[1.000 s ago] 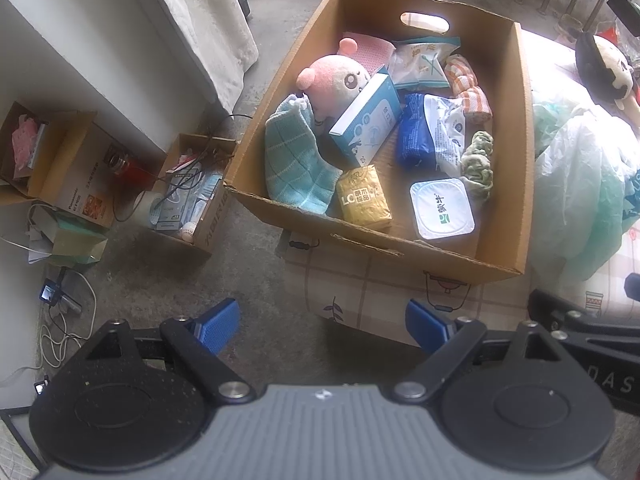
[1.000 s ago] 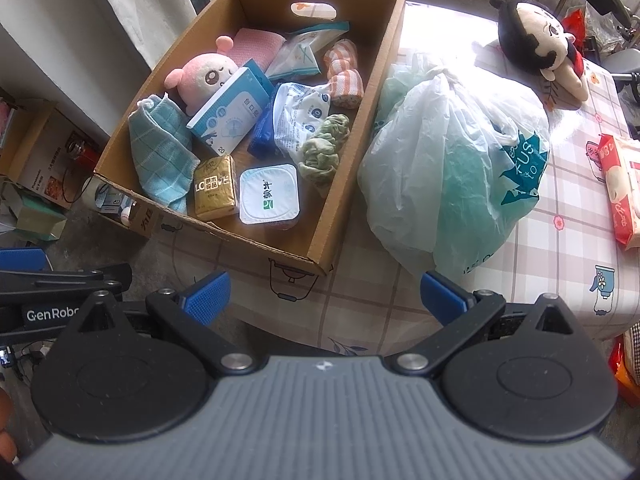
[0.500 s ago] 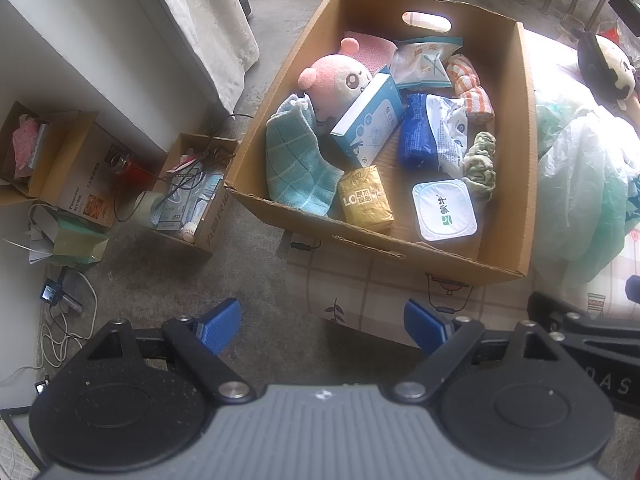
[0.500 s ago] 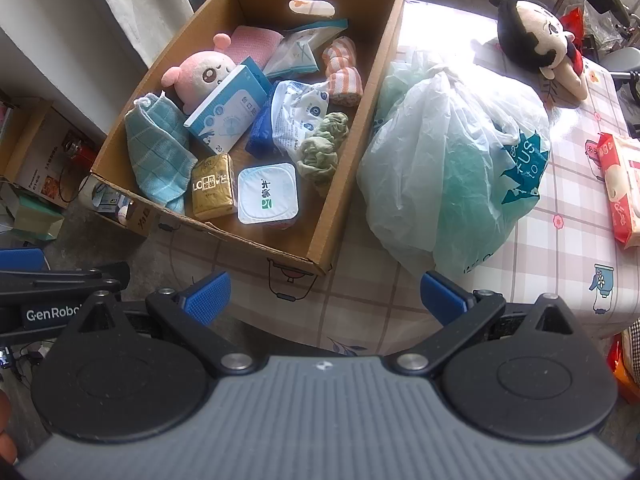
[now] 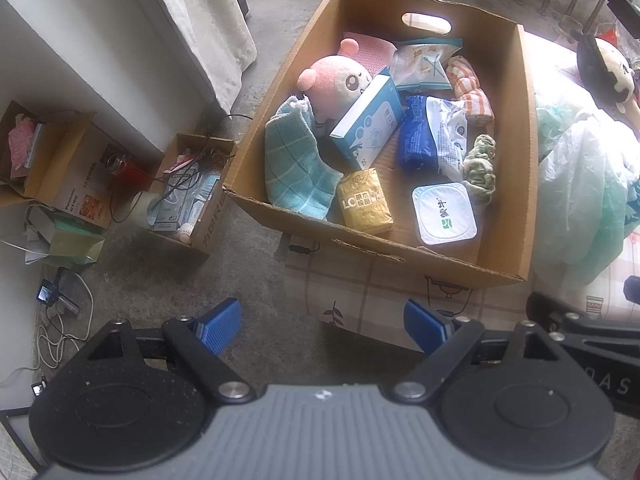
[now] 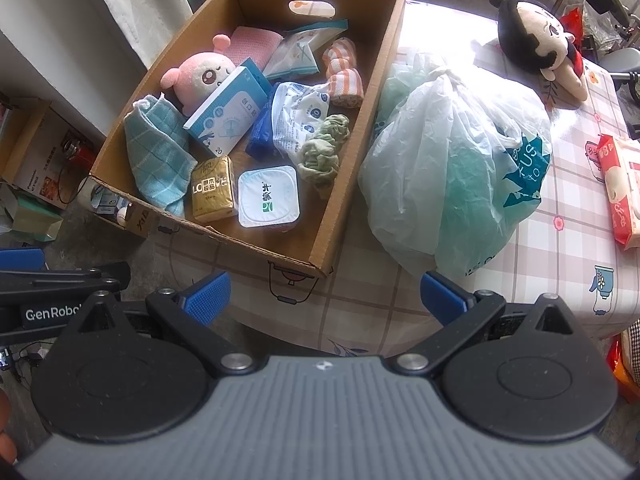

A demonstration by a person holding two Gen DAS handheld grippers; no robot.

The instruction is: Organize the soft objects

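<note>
Sitting at the corner of the tabletop point(image 6: 568, 216), with its near left corner hanging out over the floor, the cardboard box point(image 6: 384, 92) held a jumble of soft things and packets. A pink plush point(image 6: 198, 76) lay toward the far left with its face up, partly under a blue-and-white carton point(image 6: 230, 114) that leaned across it, long axis running from near left to far right. Behind the plush was a pink cloth point(image 6: 256, 42). A teal checked towel point(image 6: 158, 156) lay bunched along the left wall, its length running near to far. Near the front wall a gold packet point(image 6: 212, 190) and a white sealed tub point(image 6: 269, 197) sat side by side, just touching. Mid-box, a dark blue pack point(image 5: 416, 136) lay near-to-far beside a white pouch point(image 6: 298, 118), with a crumpled green cloth point(image 6: 324, 148) to their right and an orange striped roll point(image 6: 344, 70) beyond. A pale snack bag point(image 6: 298, 50) rested against the far wall, below the handle slot.

Just right of the box, touching its wall, slumped a tied plastic bag point(image 6: 452, 168). A black-haired doll point(image 6: 536, 42) lay well beyond it, and a red pack point(image 6: 622, 188) sat at the right edge.

Both the left gripper point(image 5: 322, 322) and the right gripper point(image 6: 326, 292) hung short of the box with fingers spread wide, holding nothing.
</note>
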